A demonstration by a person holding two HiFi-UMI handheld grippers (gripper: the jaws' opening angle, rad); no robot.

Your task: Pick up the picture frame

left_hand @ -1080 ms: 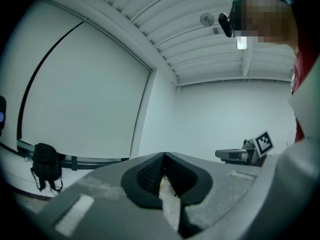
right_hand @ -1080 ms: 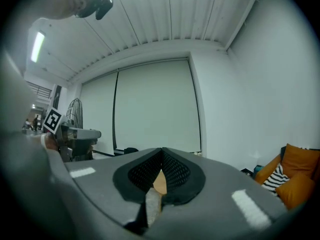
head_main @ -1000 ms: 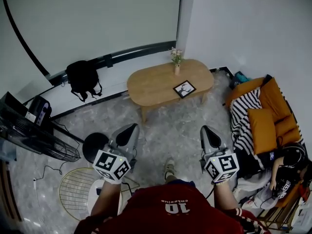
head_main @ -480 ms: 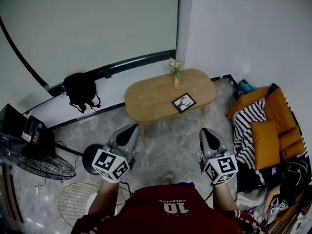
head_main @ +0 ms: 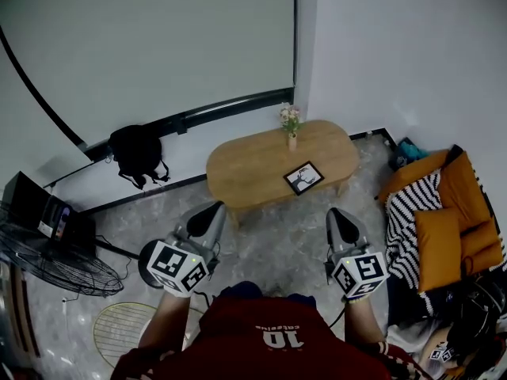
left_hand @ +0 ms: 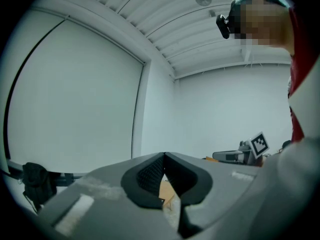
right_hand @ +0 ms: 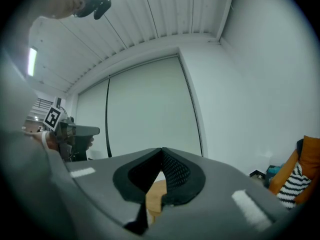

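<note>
The picture frame, black-edged with a white picture, lies flat on the right part of the oval wooden table. Both grippers are held level well short of the table, over the grey floor. My left gripper is shut, its tips meeting with nothing between them. My right gripper is shut too and holds nothing. Each gripper view shows a sliver of the table through the gap below the closed tips.
A small vase of flowers stands at the table's back edge. A black backpack leans on the wall at left. A fan and a wire grille sit at left. An orange sofa with a striped blanket is at right.
The table and frame have shifted slightly in the head view as the person moved across the floor. Both grippers stay shut and side by side.
</note>
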